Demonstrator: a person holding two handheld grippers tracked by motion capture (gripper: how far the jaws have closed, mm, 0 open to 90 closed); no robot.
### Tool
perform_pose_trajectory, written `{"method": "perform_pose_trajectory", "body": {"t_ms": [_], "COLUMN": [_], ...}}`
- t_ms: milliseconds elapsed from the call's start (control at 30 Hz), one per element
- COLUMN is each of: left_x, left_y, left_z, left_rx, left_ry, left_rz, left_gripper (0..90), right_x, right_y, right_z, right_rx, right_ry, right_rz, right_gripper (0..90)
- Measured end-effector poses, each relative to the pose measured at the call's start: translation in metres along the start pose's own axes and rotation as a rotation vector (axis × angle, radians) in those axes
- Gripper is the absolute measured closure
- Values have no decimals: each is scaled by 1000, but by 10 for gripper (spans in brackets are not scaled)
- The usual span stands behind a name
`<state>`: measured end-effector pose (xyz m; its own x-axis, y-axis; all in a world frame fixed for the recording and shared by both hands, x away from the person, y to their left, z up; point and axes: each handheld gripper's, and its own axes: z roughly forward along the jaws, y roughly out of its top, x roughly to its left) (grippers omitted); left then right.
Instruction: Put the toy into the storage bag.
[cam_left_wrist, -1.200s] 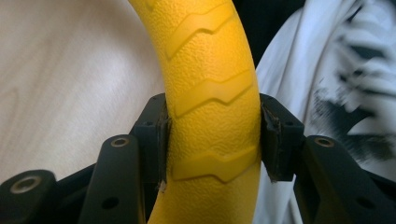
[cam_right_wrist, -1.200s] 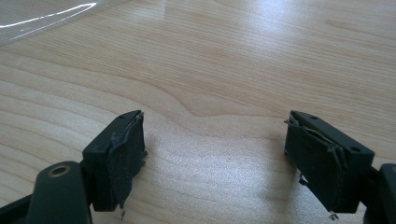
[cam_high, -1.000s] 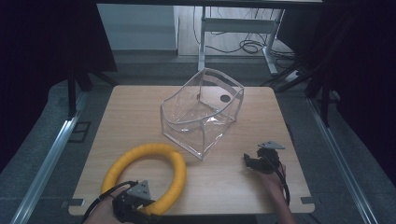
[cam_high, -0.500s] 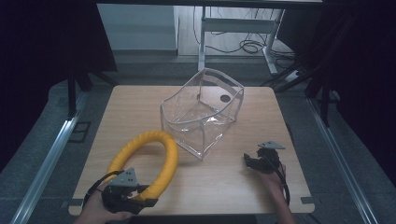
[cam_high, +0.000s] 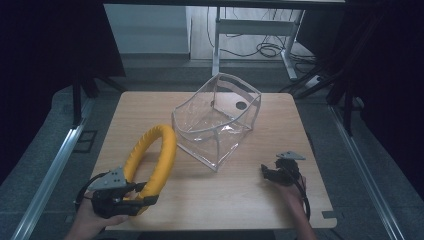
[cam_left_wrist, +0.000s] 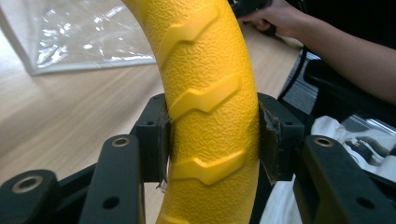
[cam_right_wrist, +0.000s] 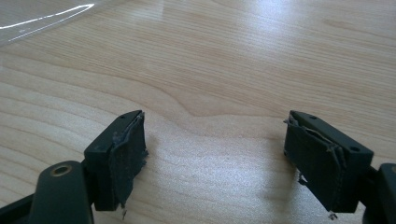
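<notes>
A yellow ring with raised tread marks stands tilted up off the wooden table at the front left. My left gripper is shut on its lower rim; in the left gripper view the ring fills the gap between both pads. A clear plastic bag with white edging lies on its side in the middle of the table, opening toward the ring. My right gripper rests near the front right edge, open, with bare wood between its pads.
Metal rails run along both sides of the table. A desk frame and cables stand on the floor beyond the far edge. The person's right forearm shows behind the ring in the left gripper view.
The left gripper has lifted the ring from lying flat to standing on edge and carried it up and toward the bag. The right gripper has stayed put.
</notes>
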<state>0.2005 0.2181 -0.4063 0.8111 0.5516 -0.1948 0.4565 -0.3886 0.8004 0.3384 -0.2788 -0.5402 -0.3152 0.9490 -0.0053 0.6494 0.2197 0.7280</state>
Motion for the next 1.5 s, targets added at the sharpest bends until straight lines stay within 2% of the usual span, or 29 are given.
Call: {"method": "perform_pose_trajectory", "body": {"t_ms": [100,233,467,567,767,933,1100,1233,1500], "left_x": [2,6,12,15,22,27,29,31,35], "left_y": [3,7,16,19,24,30,39,48,66], "left_z": [-5,-12,-22,-25,-25,-27,-29,-31,-25], "left_rx": [-34,-86,-169,-188,-234,-273,-335,-390,-455], "left_ry": [4,-13,7,9,-2,11,36,44,69], "left_rz": [-6,-20,-46,-55,-89,-104,-109,-128,-143], "left_gripper": [512,512,512,511,511,511,510,510,510], "right_x": [0,0,0,0,0,0,0,0,0], "right_y": [0,0,0,0,0,0,0,0,0], "right_z": [0,0,0,0,0,0,0,0,0], "right_rx": [0,0,0,0,1,0,-1,-2,0], "right_ry": [0,0,1,1,1,1,2,1,-1], "right_rz": [0,0,0,2,1,-1,1,1,1], "right_gripper": [208,208,208,208,209,209,208,209,209]}}
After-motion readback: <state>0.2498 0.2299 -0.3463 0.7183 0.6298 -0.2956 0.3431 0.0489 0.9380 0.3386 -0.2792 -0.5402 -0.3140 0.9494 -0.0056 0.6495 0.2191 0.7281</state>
